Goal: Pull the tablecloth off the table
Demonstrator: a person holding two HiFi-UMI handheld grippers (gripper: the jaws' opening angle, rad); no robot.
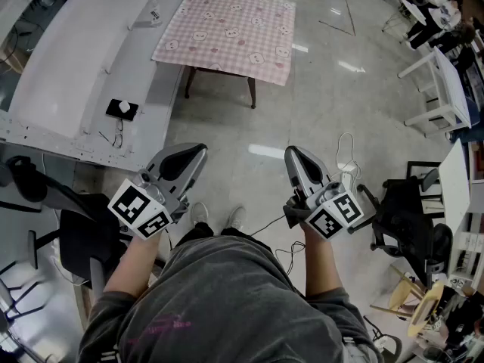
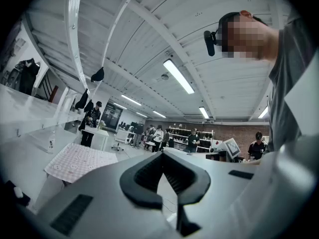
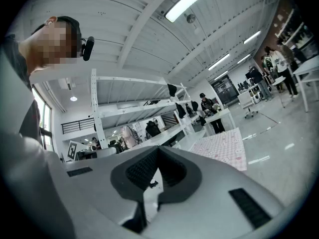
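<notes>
Both grippers are low in front of my torso, above my shoes (image 1: 200, 214). Left gripper (image 1: 200, 151): jaws closed tip to tip with nothing between them, and in the left gripper view the pads (image 2: 149, 171) meet at the far end. Right gripper (image 1: 292, 152): same, jaws together and empty. They sit side by side, apart from each other, both aimed forward over the glossy floor (image 1: 325, 104).

A white cable (image 1: 345, 151) loops on the floor just beside the right gripper. There's a black office chair (image 1: 408, 218) to my right and a dark chair (image 1: 79, 240) to my left. A long white bench (image 1: 76, 66) runs up the left side with a small black device (image 1: 122, 110) on it.

The tablecloth (image 1: 227, 30) is pink check with little faces. It lies flat over a small table whose dark legs (image 1: 252, 93) show under the hem. It is ahead of me, just beside the bench and well apart from both grippers. Neither gripper touches it. In the left gripper view the cloth is left of the jaws, and in the right gripper view it is right of the jaws. People (image 2: 158, 136) stand far back in the room.
</notes>
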